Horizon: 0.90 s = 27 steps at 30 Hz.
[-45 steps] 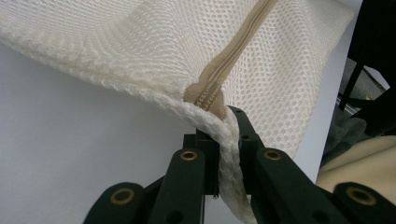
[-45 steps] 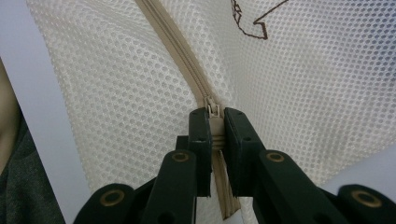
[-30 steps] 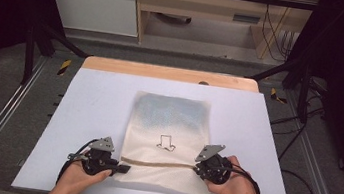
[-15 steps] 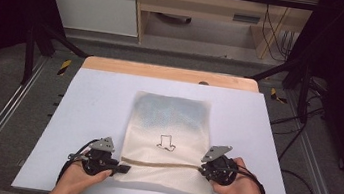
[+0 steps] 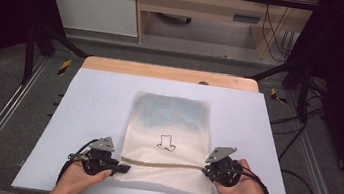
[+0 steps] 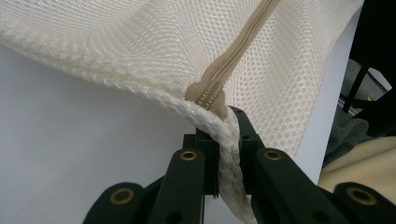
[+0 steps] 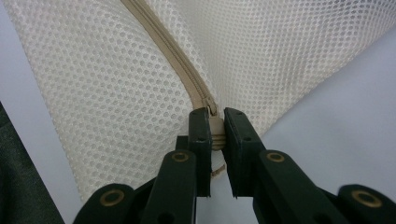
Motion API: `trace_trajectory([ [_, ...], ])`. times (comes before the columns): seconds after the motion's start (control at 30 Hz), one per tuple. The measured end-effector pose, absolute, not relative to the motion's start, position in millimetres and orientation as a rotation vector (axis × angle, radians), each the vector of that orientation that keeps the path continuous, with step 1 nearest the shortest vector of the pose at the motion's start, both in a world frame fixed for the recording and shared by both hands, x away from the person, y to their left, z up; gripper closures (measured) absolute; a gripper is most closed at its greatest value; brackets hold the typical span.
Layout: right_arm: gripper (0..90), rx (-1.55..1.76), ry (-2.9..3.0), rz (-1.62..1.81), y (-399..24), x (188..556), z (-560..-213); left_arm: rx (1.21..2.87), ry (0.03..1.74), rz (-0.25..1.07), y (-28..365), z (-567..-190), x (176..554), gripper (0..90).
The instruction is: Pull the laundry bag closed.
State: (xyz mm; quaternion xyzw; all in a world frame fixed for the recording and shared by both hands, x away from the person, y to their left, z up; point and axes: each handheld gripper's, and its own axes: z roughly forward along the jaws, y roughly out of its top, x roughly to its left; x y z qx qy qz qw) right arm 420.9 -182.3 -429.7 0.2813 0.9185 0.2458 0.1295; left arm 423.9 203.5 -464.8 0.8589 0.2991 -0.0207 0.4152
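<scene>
A white mesh bag (image 5: 170,117) lies flat in the middle of the table, with a tan zipper (image 5: 161,164) running across its near end. My left gripper (image 5: 123,167) is shut on the bag's left edge, where the zipper ends. In the left gripper view the corded white seam (image 6: 229,158) is pinched in my left gripper (image 6: 224,116), below the zipper's end (image 6: 208,95). My right gripper (image 5: 207,169) is shut on the zipper's right end. In the right gripper view the tan zipper tab (image 7: 215,133) sits clamped in my right gripper (image 7: 215,122).
The pale table top (image 5: 88,106) has a wooden strip (image 5: 170,73) along its far edge. Metal rails (image 5: 0,120) run down both sides. Cables (image 5: 294,184) lie on the floor at the right. A small black outline mark (image 5: 167,143) is printed on the bag.
My right gripper has drifted slightly to the right and toward the near edge, still holding the zipper end, and the zipper line has drawn straighter. The left gripper has stayed put.
</scene>
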Motion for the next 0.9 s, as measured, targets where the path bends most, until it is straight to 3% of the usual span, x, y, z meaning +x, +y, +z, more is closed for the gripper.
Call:
trace_trajectory([
  [0.9, 82.0, 0.853, 2.662, 0.723, -191.9, 417.9, -432.1, 2.155, 0.749, -0.049, 204.4, -464.2, 424.5, 84.4],
])
